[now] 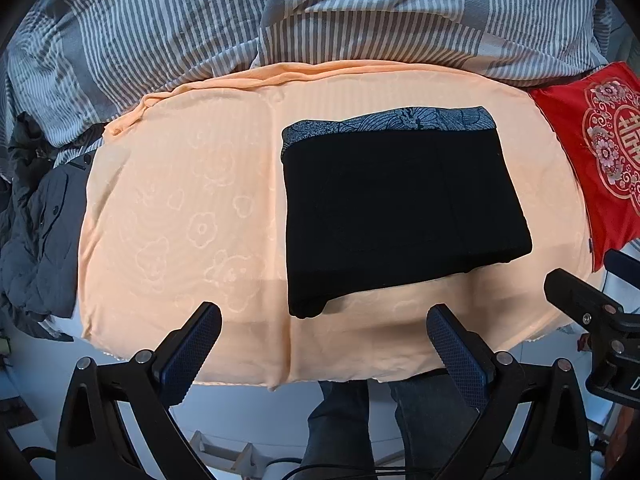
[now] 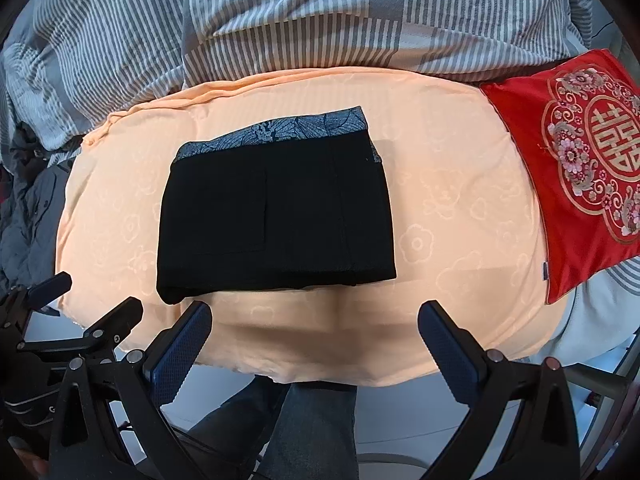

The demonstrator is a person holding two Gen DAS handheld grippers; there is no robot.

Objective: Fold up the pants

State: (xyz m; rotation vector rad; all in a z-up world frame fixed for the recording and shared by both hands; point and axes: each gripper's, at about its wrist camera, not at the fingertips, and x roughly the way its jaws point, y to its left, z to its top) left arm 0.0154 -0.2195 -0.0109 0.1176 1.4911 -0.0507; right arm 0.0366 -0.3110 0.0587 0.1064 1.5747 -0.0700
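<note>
The black pants (image 1: pixel 400 208) lie folded into a compact rectangle on a peach blanket (image 1: pixel 180 208), with a blue-grey patterned waistband along the far edge. They also show in the right wrist view (image 2: pixel 276 216). My left gripper (image 1: pixel 324 320) is open and empty, hovering over the blanket's near edge, just short of the pants. My right gripper (image 2: pixel 316 320) is open and empty, also just near of the pants. The right gripper's body shows at the left wrist view's right edge (image 1: pixel 592 312).
A striped grey duvet (image 1: pixel 320 12) lies bunched behind the blanket. A red embroidered cushion (image 2: pixel 572 160) sits at the right. Dark clothing (image 1: pixel 36 232) is heaped at the left. The person's legs in jeans (image 2: pixel 296 432) stand below the bed edge.
</note>
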